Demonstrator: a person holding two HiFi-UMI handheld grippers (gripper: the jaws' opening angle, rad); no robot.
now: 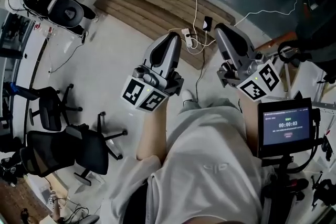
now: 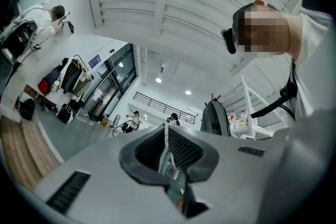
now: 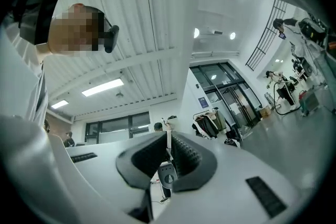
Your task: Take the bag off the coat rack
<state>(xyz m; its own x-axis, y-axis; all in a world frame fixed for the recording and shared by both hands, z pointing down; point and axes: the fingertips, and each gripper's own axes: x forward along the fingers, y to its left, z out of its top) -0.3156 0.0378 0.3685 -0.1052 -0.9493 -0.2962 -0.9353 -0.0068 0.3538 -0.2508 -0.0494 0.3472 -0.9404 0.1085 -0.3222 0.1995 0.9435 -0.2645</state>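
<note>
Pale floor [image 1: 131, 55], black office chairs [image 1: 79, 152] (two)

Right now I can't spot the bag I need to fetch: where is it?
The grey bag shows in the left gripper view, hanging in the background right of centre, just left of the white shelving frame.

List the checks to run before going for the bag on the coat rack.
1. Left gripper empty: ok.
2. Right gripper empty: ok.
3. Bag in sight, in the left gripper view: ok.
4. Jaws apart for a grab: not ok, both pairs are together.
5. Bag close to either gripper: not ok, it hangs far across the room.
6. How the bag hooks onto the coat rack: cannot tell, too small.
</note>
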